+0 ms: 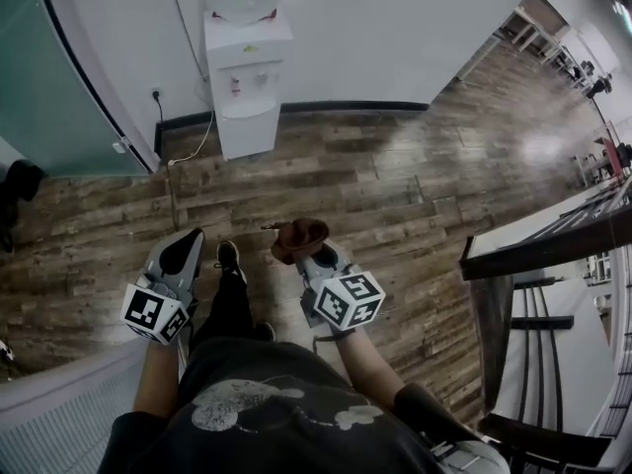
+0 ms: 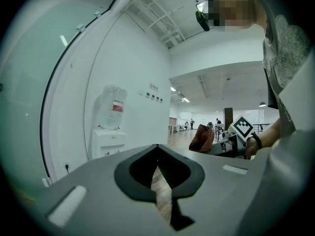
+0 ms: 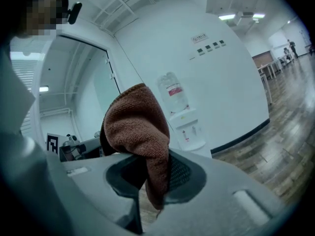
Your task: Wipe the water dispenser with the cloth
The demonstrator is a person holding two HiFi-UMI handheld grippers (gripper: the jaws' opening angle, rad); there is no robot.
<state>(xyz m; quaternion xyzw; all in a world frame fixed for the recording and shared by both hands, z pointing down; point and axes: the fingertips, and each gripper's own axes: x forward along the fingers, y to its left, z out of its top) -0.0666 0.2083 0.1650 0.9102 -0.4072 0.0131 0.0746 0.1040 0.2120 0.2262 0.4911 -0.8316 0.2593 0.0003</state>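
Right gripper (image 1: 308, 257) jaws clamped on rust-brown terry cloth (image 3: 139, 132), which bunches up above the tips. Left gripper (image 1: 181, 253) jaws seem together at the tips, nothing between. White floor-standing water dispenser (image 1: 246, 79) stands against the wall, well apart from both grippers, across the wooden plank floor (image 1: 395, 186)
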